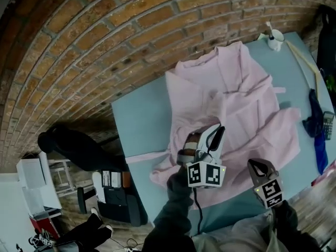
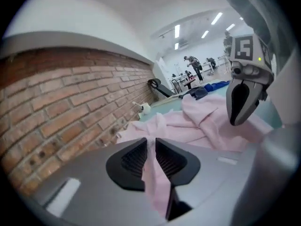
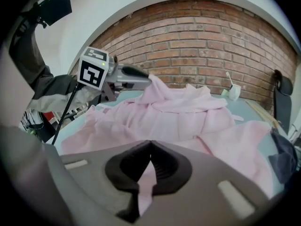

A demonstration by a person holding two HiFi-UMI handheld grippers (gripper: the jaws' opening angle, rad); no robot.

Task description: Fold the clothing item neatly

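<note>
A pale pink robe lies rumpled on the light blue table. My left gripper is over the robe's near left part, lifted a little, and its jaws are pinched on a fold of pink cloth. My right gripper sits to its right near the table's front edge, shut on the robe's hem. In the left gripper view the right gripper hangs above the robe. In the right gripper view the left gripper holds up a peak of cloth at the robe's left.
A brick wall runs along the table's far side. At the far right corner stand a white cup and a wooden stick. A blue cloth and a calculator lie at the right edge.
</note>
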